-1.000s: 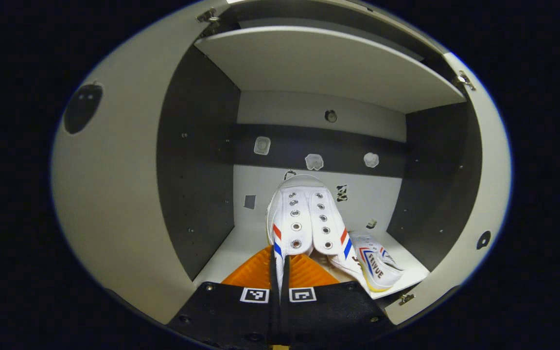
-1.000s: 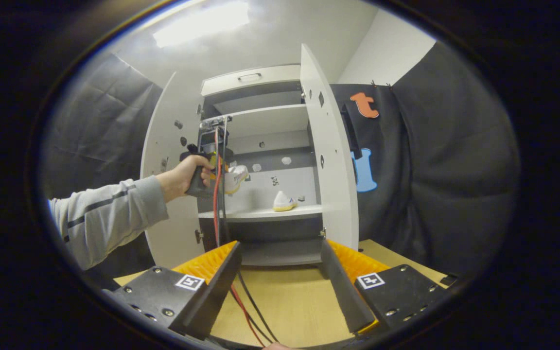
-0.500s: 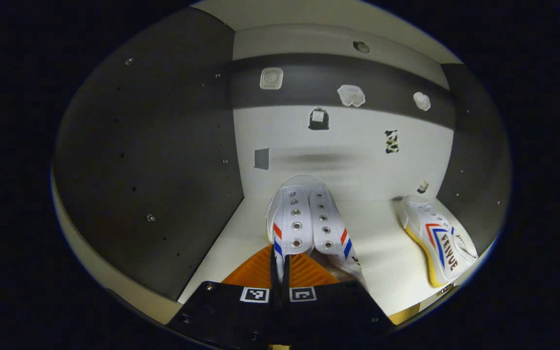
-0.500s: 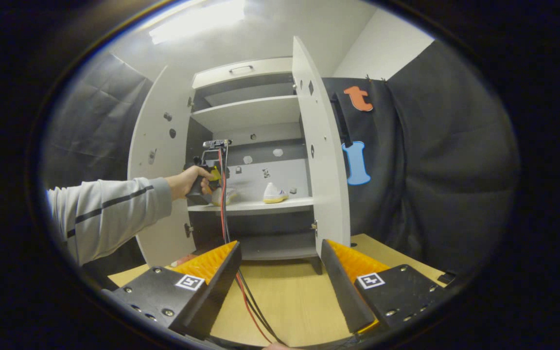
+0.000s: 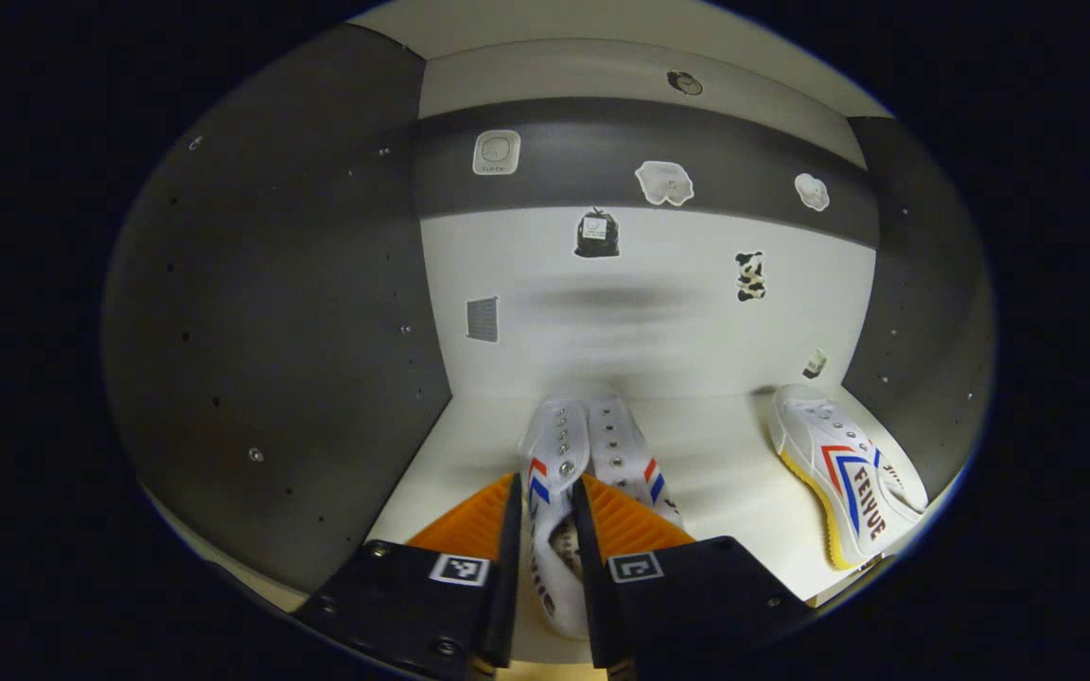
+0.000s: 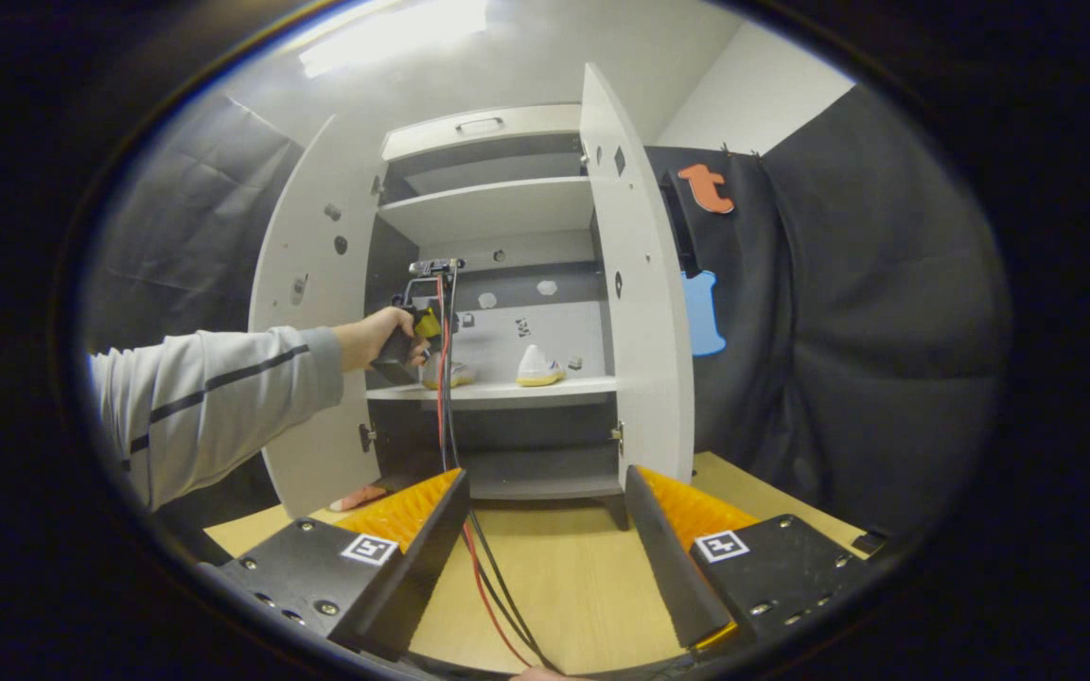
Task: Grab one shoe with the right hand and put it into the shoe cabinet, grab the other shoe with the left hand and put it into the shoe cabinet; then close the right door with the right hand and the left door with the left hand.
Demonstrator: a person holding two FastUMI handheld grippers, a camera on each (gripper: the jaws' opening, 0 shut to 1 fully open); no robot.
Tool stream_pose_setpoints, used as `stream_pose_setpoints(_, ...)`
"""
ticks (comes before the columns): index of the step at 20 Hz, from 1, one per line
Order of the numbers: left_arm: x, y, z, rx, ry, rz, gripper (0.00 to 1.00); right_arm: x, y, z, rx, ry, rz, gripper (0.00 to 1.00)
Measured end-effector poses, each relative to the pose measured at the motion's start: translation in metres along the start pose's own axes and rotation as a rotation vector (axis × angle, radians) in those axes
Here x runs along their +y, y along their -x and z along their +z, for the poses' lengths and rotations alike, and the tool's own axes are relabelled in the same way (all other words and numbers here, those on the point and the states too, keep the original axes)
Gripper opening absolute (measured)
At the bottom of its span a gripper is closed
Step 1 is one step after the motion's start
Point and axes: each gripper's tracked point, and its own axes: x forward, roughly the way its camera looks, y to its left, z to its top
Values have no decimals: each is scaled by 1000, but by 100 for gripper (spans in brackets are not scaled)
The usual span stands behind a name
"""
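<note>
Left gripper view, bottom centre: left gripper [image 5: 545,567] jaws apart around the second shoe [image 5: 571,478], seemingly releasing it on the shelf [image 5: 725,454]; right gripper [image 6: 545,549] jaws apart, empty

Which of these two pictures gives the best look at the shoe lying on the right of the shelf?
The left gripper view: the right-hand shoe lies close, its stripes and yellow sole clear. In the right gripper view it is a small, far-off shape on the cabinet shelf.
</note>
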Motion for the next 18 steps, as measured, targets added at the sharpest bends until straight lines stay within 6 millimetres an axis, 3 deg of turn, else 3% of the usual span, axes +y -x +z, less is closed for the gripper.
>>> stream_pose_setpoints(1,5,6,-2,6,-8,24,37,0,2,3,-7,-1,0,98)
stream_pose_setpoints(2,10,12,0,1,-16,44,62,1,4,6,-19,-3,0,97)
stream_pose_setpoints(4,18,29,0,-15,-19,76,76,0,8,10,-32,-6,-1,98)
stream_pose_setpoints(5,21,40,-1,-11,-24,88,77,1,10,11,-36,-5,1,98)
stream_pose_setpoints(6,25,49,3,-33,-29,98,88,3,12,13,-41,-2,4,98)
stream_pose_setpoints(8,28,73,12,-81,-28,98,95,5,16,16,-52,3,6,98)
stream_pose_setpoints(12,15,134,24,-187,7,8,99,5,19,17,-55,3,8,98)
stream_pose_setpoints(16,8,218,25,-353,-32,-90,98,3,20,22,-57,-22,18,98)
stream_pose_setpoints(18,10,259,15,-414,-10,-116,98,-7,21,25,-59,-33,0,99)
